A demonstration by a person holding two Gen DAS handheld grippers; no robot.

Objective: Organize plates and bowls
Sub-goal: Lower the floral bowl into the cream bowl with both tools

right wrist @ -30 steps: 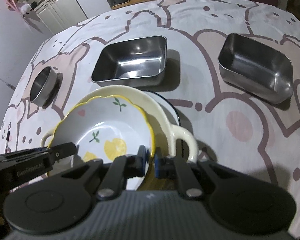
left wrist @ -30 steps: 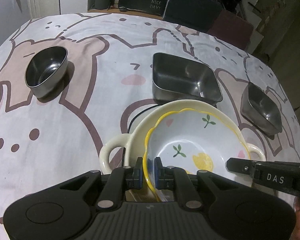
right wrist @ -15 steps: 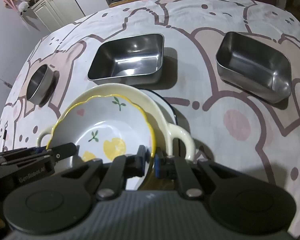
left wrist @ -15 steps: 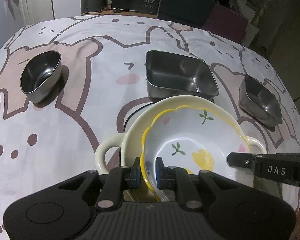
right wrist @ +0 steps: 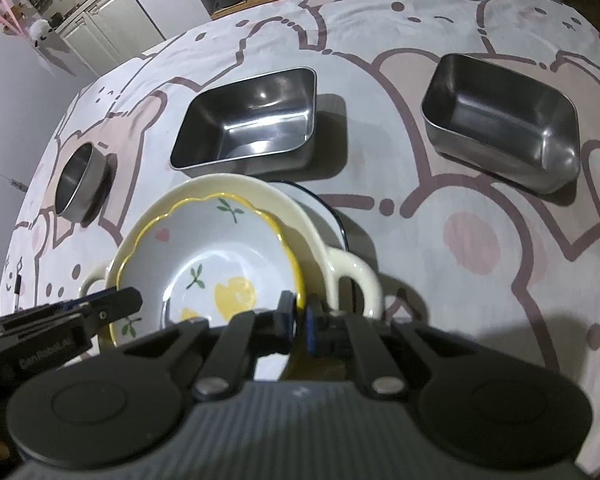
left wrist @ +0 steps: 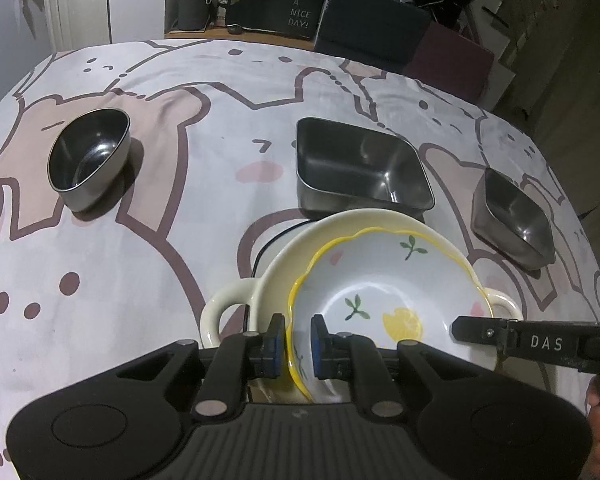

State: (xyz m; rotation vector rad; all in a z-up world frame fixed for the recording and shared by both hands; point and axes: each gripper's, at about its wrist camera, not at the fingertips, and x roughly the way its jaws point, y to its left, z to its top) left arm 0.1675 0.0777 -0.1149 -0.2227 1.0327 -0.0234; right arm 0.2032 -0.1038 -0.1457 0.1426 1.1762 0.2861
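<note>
Far out to the left of the left gripper (left wrist: 296, 340), a round steel bowl (left wrist: 90, 158) sits alone on the cartoon-print tablecloth (left wrist: 180, 240). The left gripper itself is clenched on the near-left rim of the lemon-print bowl (left wrist: 380, 292), one pad inside the yellow edge and one outside. That bowl sits nested in a cream two-handled dish (left wrist: 328, 232), mouth up; being round, it has no long axis to speak of. Its rim looks roughly level, though the fisheye makes this hard to judge. Gripping opposite edges probably keeps it from tipping while it is settled into the stack. Under the dish a dark-rimmed white plate (right wrist: 328, 208) peeks out.

Ahead of both grippers a large rectangular steel tray (right wrist: 252, 116) lies with its long side across the view. The right gripper (right wrist: 298, 318) pinches the bowl's near-right rim, jaws nearly together. Ahead and to its right stands a smaller steel tray (right wrist: 504, 120), apart from the stack.
</note>
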